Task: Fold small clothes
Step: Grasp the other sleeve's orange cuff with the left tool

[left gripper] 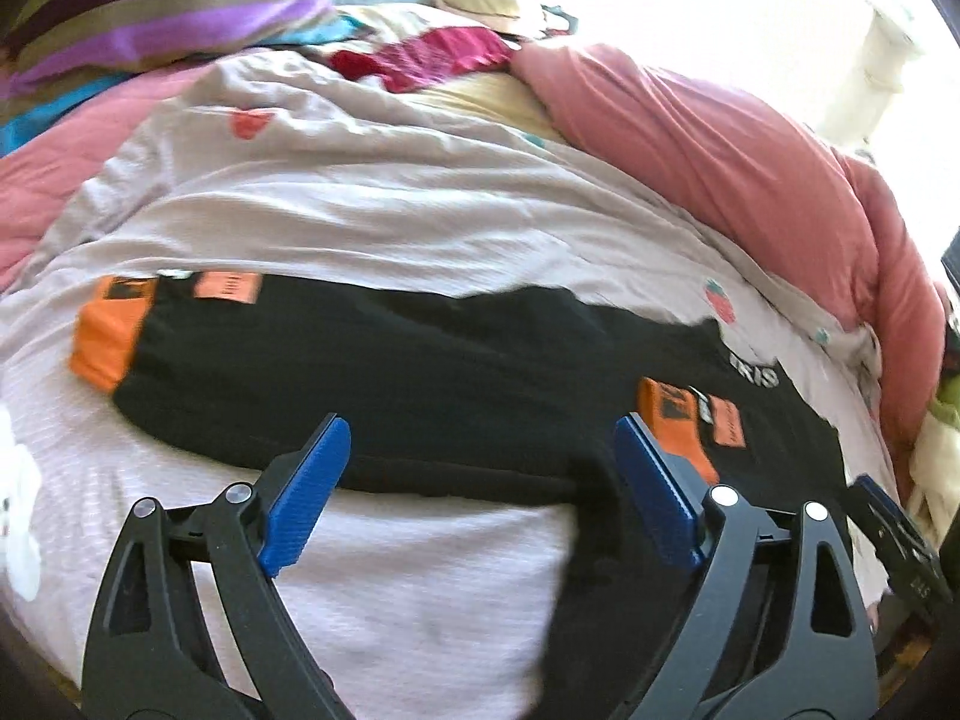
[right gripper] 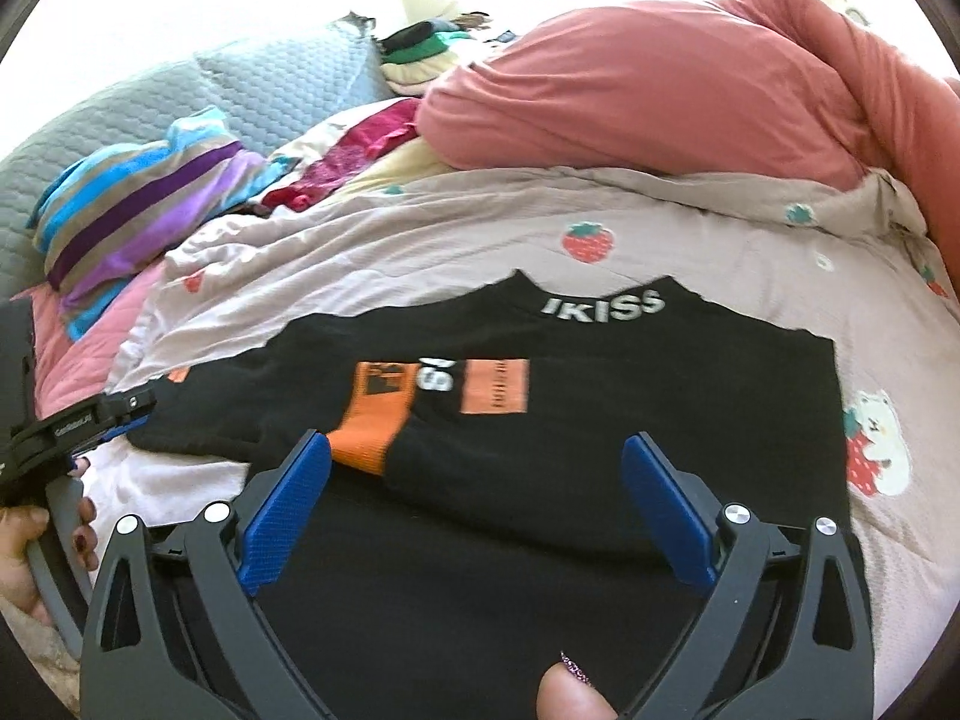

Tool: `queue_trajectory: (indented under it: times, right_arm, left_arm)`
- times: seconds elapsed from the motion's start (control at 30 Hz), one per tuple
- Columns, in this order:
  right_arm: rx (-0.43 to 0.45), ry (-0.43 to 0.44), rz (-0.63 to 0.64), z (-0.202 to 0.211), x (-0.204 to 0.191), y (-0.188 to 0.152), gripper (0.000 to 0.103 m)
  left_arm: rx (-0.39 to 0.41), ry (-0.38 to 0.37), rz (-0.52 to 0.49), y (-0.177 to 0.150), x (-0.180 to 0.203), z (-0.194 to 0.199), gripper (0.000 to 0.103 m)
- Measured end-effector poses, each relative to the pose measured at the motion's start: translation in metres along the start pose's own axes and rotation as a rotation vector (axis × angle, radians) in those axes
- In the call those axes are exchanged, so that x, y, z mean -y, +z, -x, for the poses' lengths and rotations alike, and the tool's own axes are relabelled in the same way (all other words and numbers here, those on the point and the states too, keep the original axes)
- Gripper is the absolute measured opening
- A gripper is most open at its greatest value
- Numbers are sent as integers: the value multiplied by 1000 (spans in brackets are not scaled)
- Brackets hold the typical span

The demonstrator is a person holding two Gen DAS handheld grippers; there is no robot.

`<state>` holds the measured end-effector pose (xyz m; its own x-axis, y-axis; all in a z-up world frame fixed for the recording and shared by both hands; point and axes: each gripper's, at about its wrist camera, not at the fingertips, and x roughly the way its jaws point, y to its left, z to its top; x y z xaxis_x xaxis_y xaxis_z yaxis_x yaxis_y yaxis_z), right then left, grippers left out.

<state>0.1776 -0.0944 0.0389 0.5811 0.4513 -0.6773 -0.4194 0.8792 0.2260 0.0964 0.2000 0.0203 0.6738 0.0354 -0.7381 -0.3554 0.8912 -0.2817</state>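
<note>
A black top (left gripper: pixel 420 372) with orange cuffs lies flat on the pale strawberry-print sheet (left gripper: pixel 360 204). In the right wrist view the top (right gripper: pixel 660 420) shows white "IKISS" lettering (right gripper: pixel 603 306) at its collar, and one sleeve is folded across the chest with its orange cuff (right gripper: pixel 369 426) near the middle. My left gripper (left gripper: pixel 480 426) hovers open over the top's near edge, nothing between its blue pads. My right gripper (right gripper: pixel 477 441) is open above the folded sleeve, also holding nothing. The left gripper (right gripper: pixel 90 420) shows at the left edge, held by a hand (right gripper: pixel 24 546).
A pink duvet (right gripper: pixel 660 102) is bunched up at the back right. A striped pillow (right gripper: pixel 138 210) and a grey quilted pillow (right gripper: pixel 270 78) lie at the back left, with a red garment (right gripper: pixel 360 150) and a pile of clothes (right gripper: pixel 420 54) behind.
</note>
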Motion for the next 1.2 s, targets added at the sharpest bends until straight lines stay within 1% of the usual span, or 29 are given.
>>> queue_trajectory:
  times: [0.1,0.3,0.43,0.63,0.8,0.93,1.0,1.03,1.07,1.1,1.17,1.2]
  right_arm:
    - [-9,22,38,-5,-20,2,97]
    - [-34,86,135,-20,-67,2,97]
    - [-43,121,197,-30,-99,2,97]
    - [-78,158,265,-50,-133,0,97]
    - [-115,168,304,-68,-154,-6,97]
    - [-120,186,296,-73,-160,-8,97]
    - [-125,188,282,-75,-159,-9,97]
    - [-126,189,276,-76,-159,-9,97]
    - [-125,190,269,-76,-157,-9,97]
    - [-124,189,259,-76,-155,-10,97]
    - [-121,184,245,-74,-150,-10,97]
    - [-118,182,234,-73,-147,-10,97]
  left_arm:
    - [13,40,52,3,-22,6,83]
    - [12,90,161,7,-66,14,83]
    - [9,112,215,7,-91,16,83]
    - [7,140,317,5,-126,14,83]
    - [-18,159,403,8,-150,0,83]
    - [-31,198,459,12,-161,-18,83]
    - [-35,237,492,13,-164,-27,75]
    - [-26,256,490,15,-164,-29,67]
    - [-14,276,478,18,-163,-31,55]
    - [-5,295,464,22,-162,-33,50]
    - [8,295,461,25,-165,-34,29]
    - [15,285,467,26,-166,-33,28]
